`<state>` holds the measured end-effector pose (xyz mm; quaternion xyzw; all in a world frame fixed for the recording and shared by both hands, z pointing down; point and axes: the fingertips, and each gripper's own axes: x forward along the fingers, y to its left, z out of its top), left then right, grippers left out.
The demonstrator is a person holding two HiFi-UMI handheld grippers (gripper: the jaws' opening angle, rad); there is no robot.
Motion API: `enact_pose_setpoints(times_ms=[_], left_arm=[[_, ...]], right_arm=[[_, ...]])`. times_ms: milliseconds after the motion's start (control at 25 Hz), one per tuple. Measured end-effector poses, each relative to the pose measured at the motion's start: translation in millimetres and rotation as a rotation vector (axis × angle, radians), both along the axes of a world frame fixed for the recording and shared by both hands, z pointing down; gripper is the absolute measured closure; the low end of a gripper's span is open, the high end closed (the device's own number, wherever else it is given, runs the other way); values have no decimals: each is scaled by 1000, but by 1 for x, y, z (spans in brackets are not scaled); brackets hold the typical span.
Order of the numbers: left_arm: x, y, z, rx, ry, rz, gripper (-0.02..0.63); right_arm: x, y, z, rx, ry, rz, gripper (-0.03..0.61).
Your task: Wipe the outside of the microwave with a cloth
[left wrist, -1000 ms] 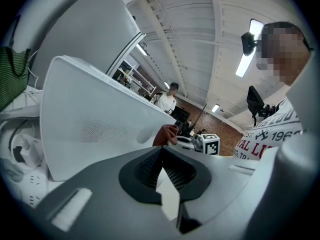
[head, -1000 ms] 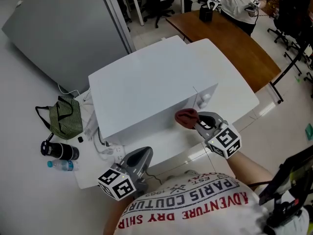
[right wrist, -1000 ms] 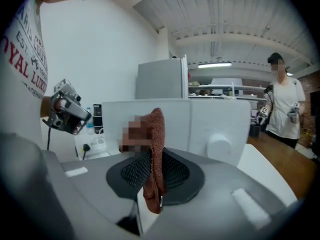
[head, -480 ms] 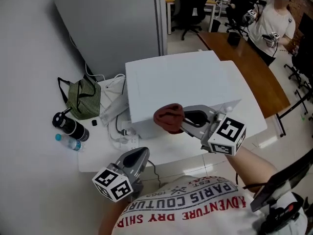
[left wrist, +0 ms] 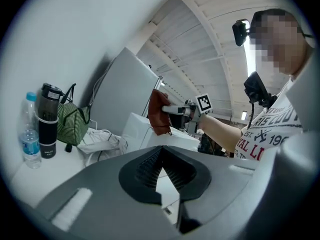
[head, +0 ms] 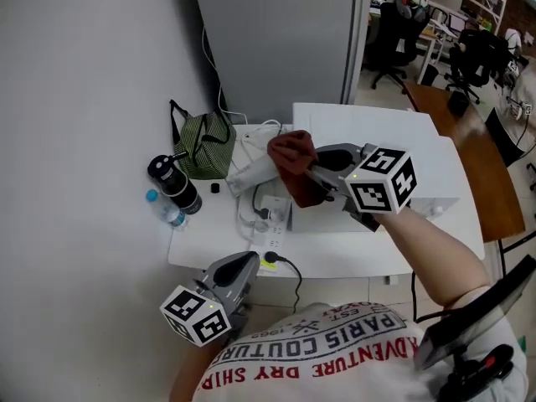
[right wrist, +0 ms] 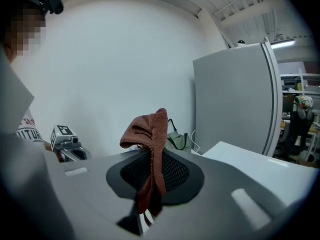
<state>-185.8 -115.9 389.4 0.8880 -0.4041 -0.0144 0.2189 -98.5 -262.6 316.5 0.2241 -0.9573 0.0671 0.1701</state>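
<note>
The white microwave [head: 394, 136] stands on a white table [head: 335, 258]. My right gripper [head: 311, 172] is shut on a reddish-brown cloth [head: 293, 164], held up at the microwave's left end; whether the cloth touches it is unclear. In the right gripper view the cloth [right wrist: 149, 131] bunches above the jaws and hangs down between them. My left gripper [head: 245, 263] hovers low by the table's front edge, shut with nothing in it. The left gripper view shows the cloth [left wrist: 159, 113] and the microwave [left wrist: 150, 134] ahead.
Left of the microwave are a green striped bag [head: 203, 143], a black flask [head: 173, 184], a water bottle [head: 165, 210] and a power strip with cables [head: 270, 216]. A grey partition [head: 276, 40] stands behind. A brown desk [head: 486, 182] and office chairs lie to the right.
The right gripper carried the cloth from the microwave's front round to its left end and higher. The head view swung left. The left gripper stayed near the table's front edge.
</note>
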Motion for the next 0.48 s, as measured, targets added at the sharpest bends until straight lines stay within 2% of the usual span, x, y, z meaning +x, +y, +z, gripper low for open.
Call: enact_pose_setpoints(times_ms=[120, 280, 480], left_arm=[[-12, 8, -2, -2, 24, -28, 607], [-23, 13, -2, 9, 27, -45, 607], [-14, 11, -7, 33, 33, -17, 607]], right_arm=[[-5, -11, 17, -63, 72, 2, 535], [-1, -25, 38, -200, 113, 13, 535], [24, -47, 57, -292, 226, 52, 535]])
